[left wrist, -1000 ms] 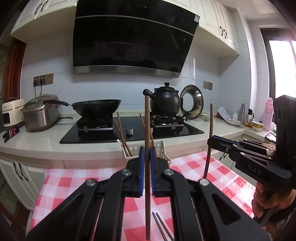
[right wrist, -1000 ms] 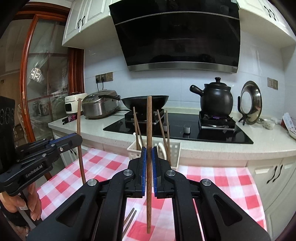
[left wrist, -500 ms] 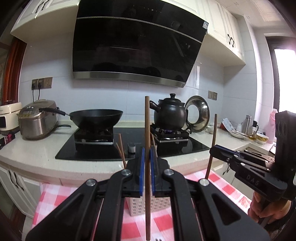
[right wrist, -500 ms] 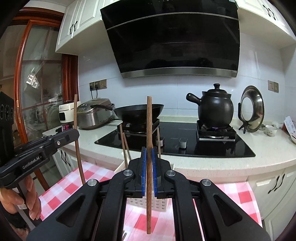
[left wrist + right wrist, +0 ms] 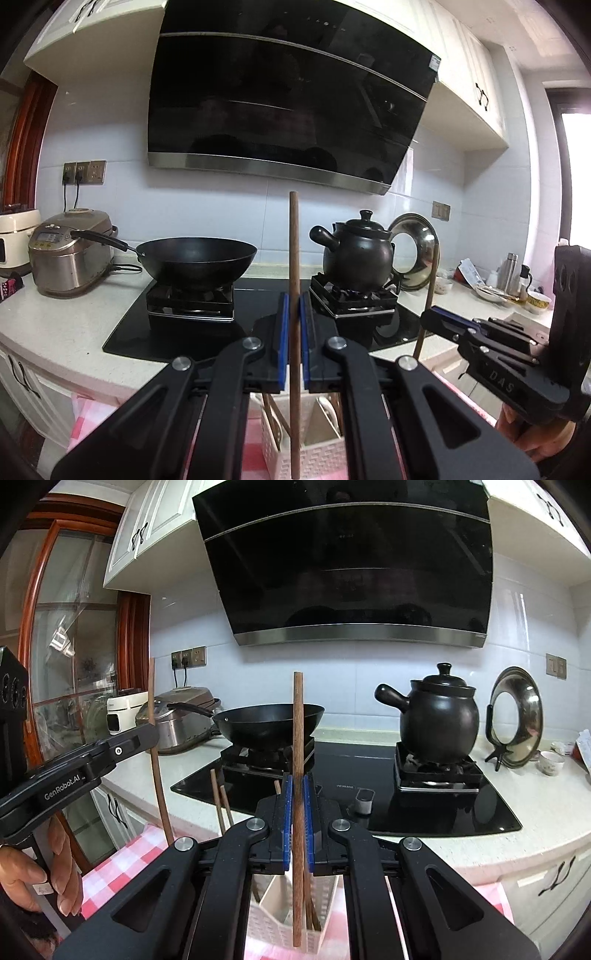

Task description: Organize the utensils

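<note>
two grippers showing: left gripper [image 5: 292,341], right gripper [image 5: 297,823]. two held chopsticks: one chopstick [image 5: 294,295] standing in the left, one second chopstick [image 5: 297,760] in the right. one white slotted basket [image 5: 273,919] holding more sticks, count unclear. one wok [image 5: 267,725], one clay pot [image 5: 437,716], one rice cooker [image 5: 70,254], one steel lid [image 5: 517,716] sitting about.

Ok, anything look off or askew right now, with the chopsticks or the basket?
Nothing stands out. Left tongs and right tongs each grip one chopstick upright and straight. The basket stands upright below with more chopsticks leaning inside it. No spill or damage shows.
</note>
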The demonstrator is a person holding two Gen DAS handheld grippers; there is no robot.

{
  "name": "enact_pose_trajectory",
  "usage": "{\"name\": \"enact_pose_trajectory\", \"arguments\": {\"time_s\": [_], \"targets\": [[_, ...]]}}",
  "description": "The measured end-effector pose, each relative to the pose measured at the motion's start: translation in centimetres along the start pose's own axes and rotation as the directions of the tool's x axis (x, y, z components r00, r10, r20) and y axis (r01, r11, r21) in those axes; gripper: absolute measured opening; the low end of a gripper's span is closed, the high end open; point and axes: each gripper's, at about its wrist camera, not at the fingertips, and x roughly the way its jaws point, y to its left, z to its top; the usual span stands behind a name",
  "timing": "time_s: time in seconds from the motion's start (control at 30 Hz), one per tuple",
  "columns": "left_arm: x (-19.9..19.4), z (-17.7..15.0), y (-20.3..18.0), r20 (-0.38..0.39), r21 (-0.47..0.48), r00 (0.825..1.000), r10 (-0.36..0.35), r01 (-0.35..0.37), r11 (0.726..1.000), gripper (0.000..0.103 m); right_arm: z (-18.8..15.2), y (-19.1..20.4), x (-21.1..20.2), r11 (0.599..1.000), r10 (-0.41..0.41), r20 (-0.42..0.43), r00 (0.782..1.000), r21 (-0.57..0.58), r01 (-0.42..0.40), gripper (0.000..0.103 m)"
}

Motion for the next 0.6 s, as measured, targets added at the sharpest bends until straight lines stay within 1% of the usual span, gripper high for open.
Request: {"name": "enact_pose_trajectory", "arguments": {"time_s": [0.23,0.37,0.47,0.6], "targets": [[2.5,2.4,0.3,0.044,-0.005,0.999,-0.004,0.004,1.000,0.006,1.1,-0.5,3.1,1.000,0.009,0.008,1.000,0.000,-0.009,0.006],[3.7,3.0,0.2,0.048,-0.009,0.999,-0.019,0.020,1.000,0.006,1.0,-1.0,4.4,1.000,0.010,-0.006,1.000,-0.001,-0.010,0.006],[4.5,1.7,0.1,0.043,-0.002,0.999,-0.005,0.005,1.000,0.006,-0.1,-1.3,5.2,1.000,0.012,-0.024,1.000,0.007,-0.012,0.006],[6.6,-1.5,1.0,-0.018,-0.033,1.000,0.008,-0.009,0.999,0.006,-1.8,-1.8,6.4,1.000,0.024,-0.060,0.998,0.020,-0.022,0.006]]}}
